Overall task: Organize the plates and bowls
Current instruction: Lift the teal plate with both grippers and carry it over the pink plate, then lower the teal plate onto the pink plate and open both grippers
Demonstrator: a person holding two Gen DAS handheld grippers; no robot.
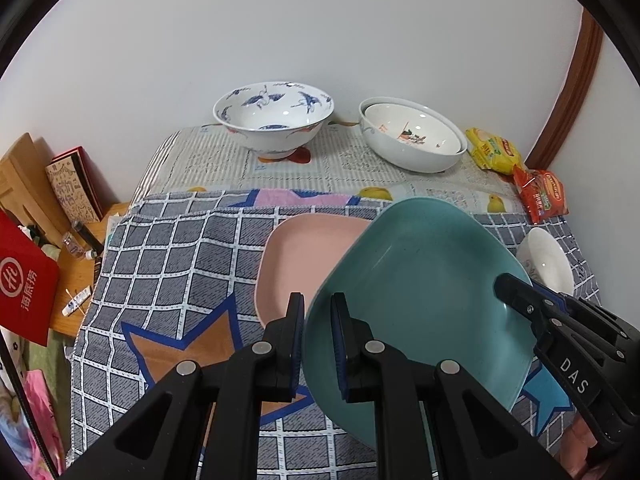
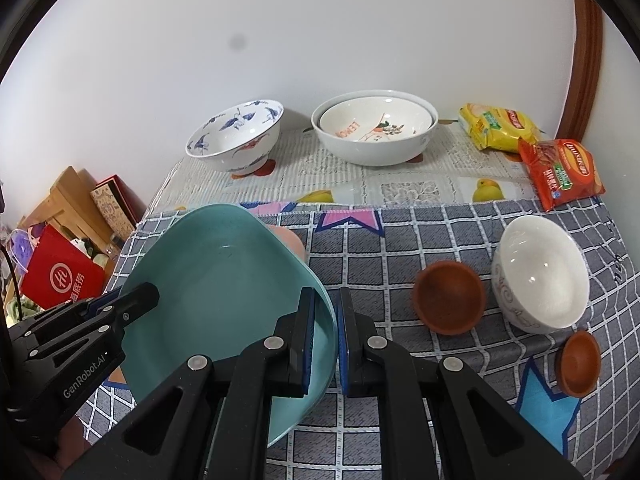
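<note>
Checked woven cloth (image 2: 420,248), glossy squarish teal plate (image 2: 224,280), both tongs (image 1: 318,332) (image 2: 327,332) gripping

- Teal plate (image 1: 420,292), plain.
- Pink plate (image 1: 304,256), plain.
- Footed bowl (image 1: 274,118): white with blue cranes.
- Nested bowls (image 2: 374,130): white, orange lettering and a fruit sprig inside.
- Small bowl (image 2: 540,272): white, grey scrollwork outside.
- Two saucers (image 2: 448,296): terracotta brown.
- Cloth (image 1: 172,256): grey squares, white grid, blue-edged stars.
- Snack packets (image 2: 560,170): yellow and orange-red.
</note>
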